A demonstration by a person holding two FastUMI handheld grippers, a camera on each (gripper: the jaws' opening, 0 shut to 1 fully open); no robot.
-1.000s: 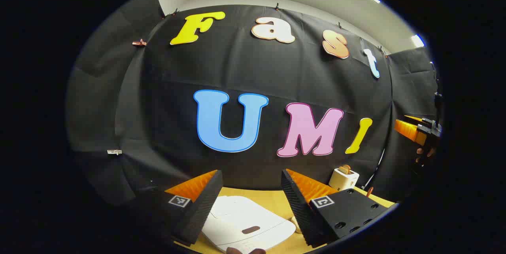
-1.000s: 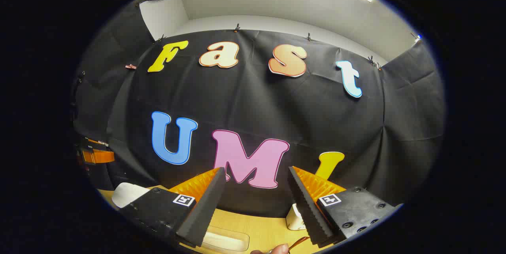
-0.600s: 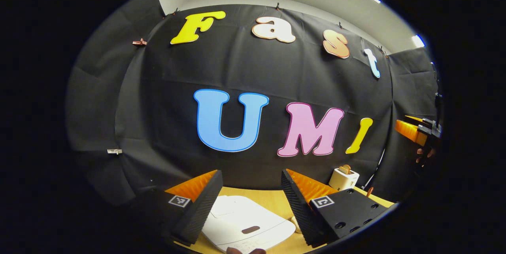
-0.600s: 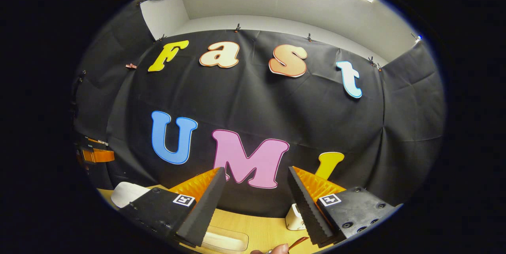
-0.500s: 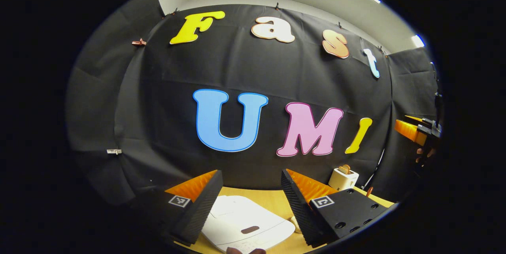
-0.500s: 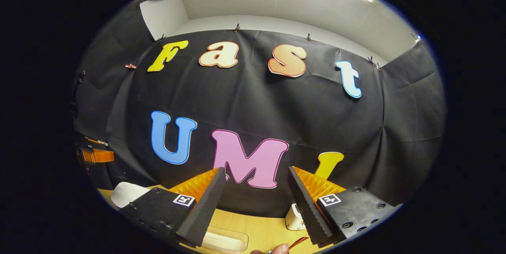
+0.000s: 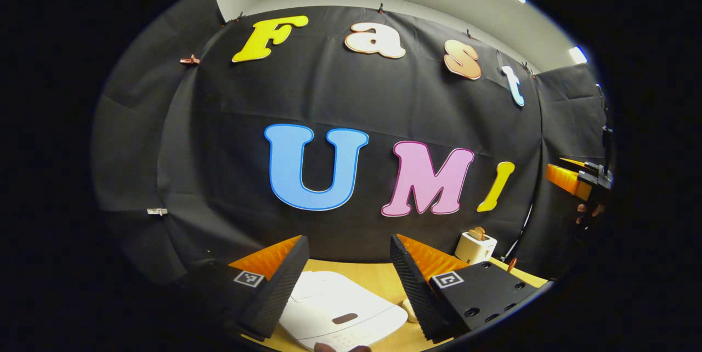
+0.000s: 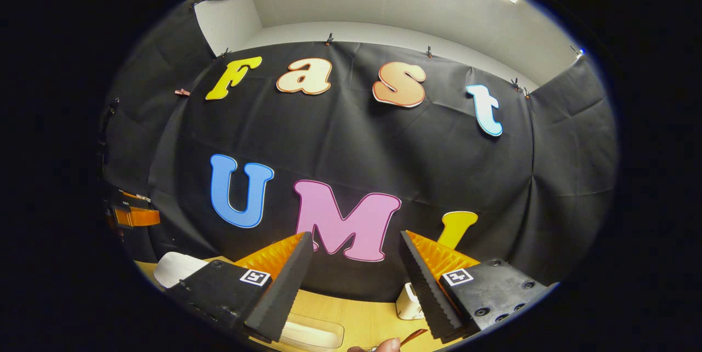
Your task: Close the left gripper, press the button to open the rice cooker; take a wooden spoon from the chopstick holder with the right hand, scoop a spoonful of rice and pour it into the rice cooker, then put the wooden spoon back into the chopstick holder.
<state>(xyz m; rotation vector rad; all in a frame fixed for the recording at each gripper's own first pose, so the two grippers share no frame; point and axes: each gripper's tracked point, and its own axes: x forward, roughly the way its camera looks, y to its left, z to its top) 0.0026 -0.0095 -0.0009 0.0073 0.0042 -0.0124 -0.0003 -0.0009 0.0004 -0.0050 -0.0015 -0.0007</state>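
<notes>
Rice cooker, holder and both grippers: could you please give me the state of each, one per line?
Rice cooker: lid down, shut.
Left gripper: open, empty, above the cooker, not touching it.
Right gripper: open, holding nothing.
Chopstick holder: upright on the table, a wooden piece standing in it.
Clear container: on the table below the right gripper; contents cannot be told.

We hold the left gripper (image 7: pixel 348 264) open above the closed white rice cooker (image 7: pixel 340 311). A toaster (image 7: pixel 475 247) stands at two o'clock.
</notes>
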